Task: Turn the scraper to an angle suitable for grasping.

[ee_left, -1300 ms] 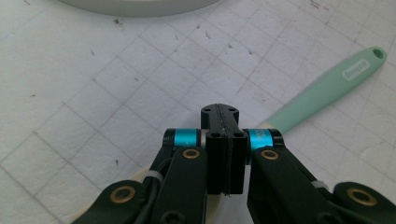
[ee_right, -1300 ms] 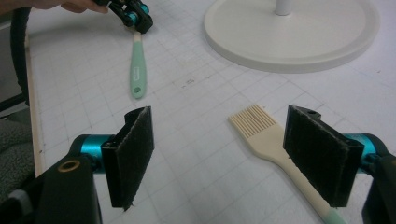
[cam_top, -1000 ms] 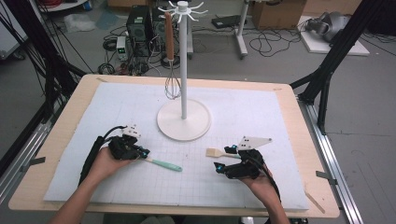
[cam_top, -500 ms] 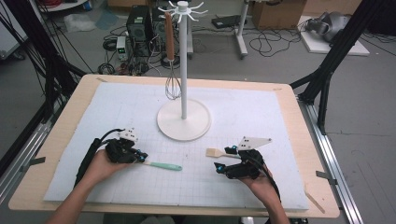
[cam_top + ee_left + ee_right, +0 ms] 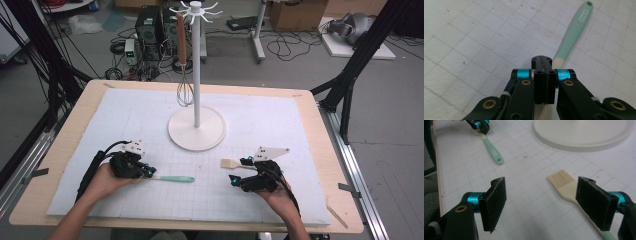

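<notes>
A spatula with a mint handle (image 5: 172, 178) (image 5: 574, 35) and a cream head lies flat on the white grid mat. My left gripper (image 5: 148, 171) (image 5: 542, 60) is shut, jaws pressed together, with its tips over the cream head where it meets the handle; nothing shows between the pads. A cream pastry brush (image 5: 230, 163) (image 5: 565, 183) lies on the mat right of centre. My right gripper (image 5: 238, 171) (image 5: 549, 202) is open just behind the bristles. The brush handle runs under the right-hand pad (image 5: 595, 202), and nothing is gripped.
A white utensil stand (image 5: 196, 128) (image 5: 584, 135) with a round base and tall pole stands mid-table. A whisk (image 5: 184, 87) with a brown handle hangs from its top hooks. The mat (image 5: 280, 120) covers a wooden table (image 5: 70, 135); cables and equipment lie on the floor beyond.
My left gripper has edged slightly to the left near the spatula's head. The spatula, the brush and the right gripper have stayed put.
</notes>
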Tool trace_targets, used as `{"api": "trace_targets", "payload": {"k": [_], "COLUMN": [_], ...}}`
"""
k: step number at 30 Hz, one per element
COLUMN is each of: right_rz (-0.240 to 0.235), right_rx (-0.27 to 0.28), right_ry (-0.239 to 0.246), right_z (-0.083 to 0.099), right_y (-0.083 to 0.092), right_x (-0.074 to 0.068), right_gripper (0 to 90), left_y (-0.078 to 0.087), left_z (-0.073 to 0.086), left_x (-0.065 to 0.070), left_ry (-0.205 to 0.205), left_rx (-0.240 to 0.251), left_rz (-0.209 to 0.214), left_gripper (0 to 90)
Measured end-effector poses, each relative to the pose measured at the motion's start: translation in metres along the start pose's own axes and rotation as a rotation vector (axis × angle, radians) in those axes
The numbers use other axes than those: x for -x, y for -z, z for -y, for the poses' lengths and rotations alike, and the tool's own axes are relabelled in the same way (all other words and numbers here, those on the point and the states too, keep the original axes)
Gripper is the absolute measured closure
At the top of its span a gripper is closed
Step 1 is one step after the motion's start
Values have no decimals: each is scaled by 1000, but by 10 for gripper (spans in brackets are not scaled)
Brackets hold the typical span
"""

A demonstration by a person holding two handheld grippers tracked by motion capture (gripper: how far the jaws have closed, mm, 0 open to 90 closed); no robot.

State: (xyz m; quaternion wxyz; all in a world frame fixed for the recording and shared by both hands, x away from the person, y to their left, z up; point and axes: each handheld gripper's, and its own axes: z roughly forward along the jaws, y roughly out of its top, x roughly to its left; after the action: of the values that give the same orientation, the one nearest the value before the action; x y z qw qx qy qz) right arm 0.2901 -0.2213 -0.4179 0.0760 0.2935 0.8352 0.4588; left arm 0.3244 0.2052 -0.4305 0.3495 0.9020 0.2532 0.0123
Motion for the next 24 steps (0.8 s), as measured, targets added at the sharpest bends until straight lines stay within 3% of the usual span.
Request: {"api": "trace_targets", "payload": {"k": [16, 20, 24], "right_rz": [-2, -2, -2], "right_rx": [-6, -11, -12], "right_ry": [5, 2, 4], "right_z": [0, 0, 0], "right_y": [-1, -2, -1], "right_x": [0, -1, 0], "right_gripper": [235, 236, 235], "left_y": [2, 3, 7], "left_z": [4, 2, -3], "left_x": [6, 7, 9], "left_ry": [-19, -33, -78], "left_rx": [-3, -15, -13], "left_rz": [22, 28, 25], "left_gripper": [889, 875, 846]}}
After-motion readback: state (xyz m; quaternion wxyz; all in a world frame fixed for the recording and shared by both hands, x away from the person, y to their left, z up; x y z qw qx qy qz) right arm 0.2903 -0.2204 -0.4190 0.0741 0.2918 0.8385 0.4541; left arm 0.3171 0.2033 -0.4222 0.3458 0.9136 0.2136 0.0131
